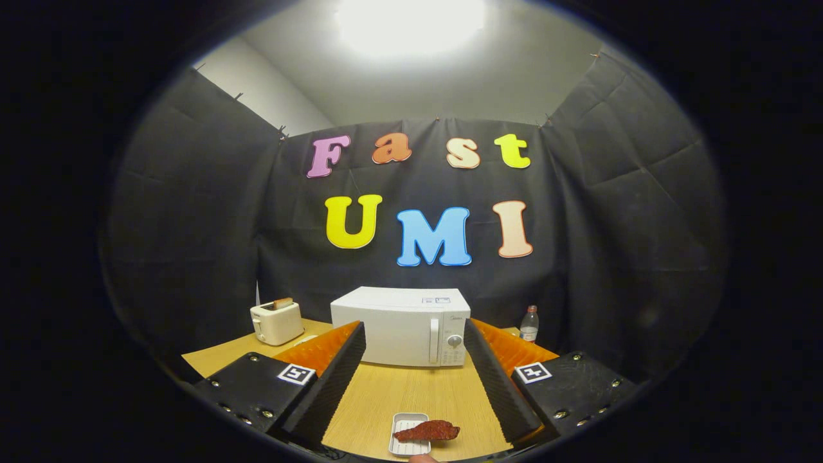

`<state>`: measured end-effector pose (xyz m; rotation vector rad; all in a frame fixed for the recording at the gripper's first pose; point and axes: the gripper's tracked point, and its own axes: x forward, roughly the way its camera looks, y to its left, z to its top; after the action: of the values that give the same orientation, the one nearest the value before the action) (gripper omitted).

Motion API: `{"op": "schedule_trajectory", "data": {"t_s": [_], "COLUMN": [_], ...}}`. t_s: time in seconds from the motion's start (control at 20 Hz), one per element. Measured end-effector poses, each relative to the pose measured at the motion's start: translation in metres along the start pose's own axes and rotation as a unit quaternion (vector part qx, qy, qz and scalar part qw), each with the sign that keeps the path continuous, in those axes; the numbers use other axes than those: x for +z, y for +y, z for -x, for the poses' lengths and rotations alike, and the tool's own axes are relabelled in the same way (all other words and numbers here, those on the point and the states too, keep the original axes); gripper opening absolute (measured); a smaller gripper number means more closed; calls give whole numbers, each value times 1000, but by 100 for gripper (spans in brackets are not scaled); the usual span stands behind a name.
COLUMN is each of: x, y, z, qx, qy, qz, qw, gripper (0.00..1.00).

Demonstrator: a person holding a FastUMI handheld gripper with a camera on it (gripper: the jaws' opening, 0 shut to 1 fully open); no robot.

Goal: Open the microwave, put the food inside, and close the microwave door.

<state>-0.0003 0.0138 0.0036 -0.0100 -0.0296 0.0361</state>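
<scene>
A white microwave (402, 325) stands at the back of the wooden table (411, 399), its door shut, with a vertical handle (434, 340) and a knob on the right side of its front. A small white tray (407, 434) lies near the table's front edge with a reddish-brown piece of food (428, 431) resting across it. My gripper (415, 337) is open and held back from the table. The tray lies low between its fingers (337, 373) and the microwave stands beyond their tips. Nothing is held.
A cream toaster (276, 321) with a slice of bread in its slot stands left of the microwave. A clear plastic bottle (529, 323) with a red label stands to the microwave's right, near the black cloth wall. Bare wood lies between the tray and the microwave.
</scene>
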Motion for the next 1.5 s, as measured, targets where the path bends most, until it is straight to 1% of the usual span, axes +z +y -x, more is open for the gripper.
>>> {"op": "schedule_trajectory", "data": {"t_s": [0.15, 0.35, 0.5, 0.7, 0.85, 1.2, 1.35, 1.5], "x": [-2, -4, -14, -27, -38, -85, -109, -134], "y": [-6, -15, -19, -29, -41, -71, -78, -74], "z": [-16, -44, -72, -112, -146, -222, -255, -286], "qx": [-3, -5, 0, 1, -4, -22, -21, -12], "qy": [0, -1, 10, 16, 25, 64, 84, 109], "qz": [9, 3, -6, -1, -1, -7, -10, -19], "qw": [1000, 1000, 1000, 1000, 1000, 998, 996, 994], "gripper": [97, 97, 97, 97, 97, 97, 97, 98]}}
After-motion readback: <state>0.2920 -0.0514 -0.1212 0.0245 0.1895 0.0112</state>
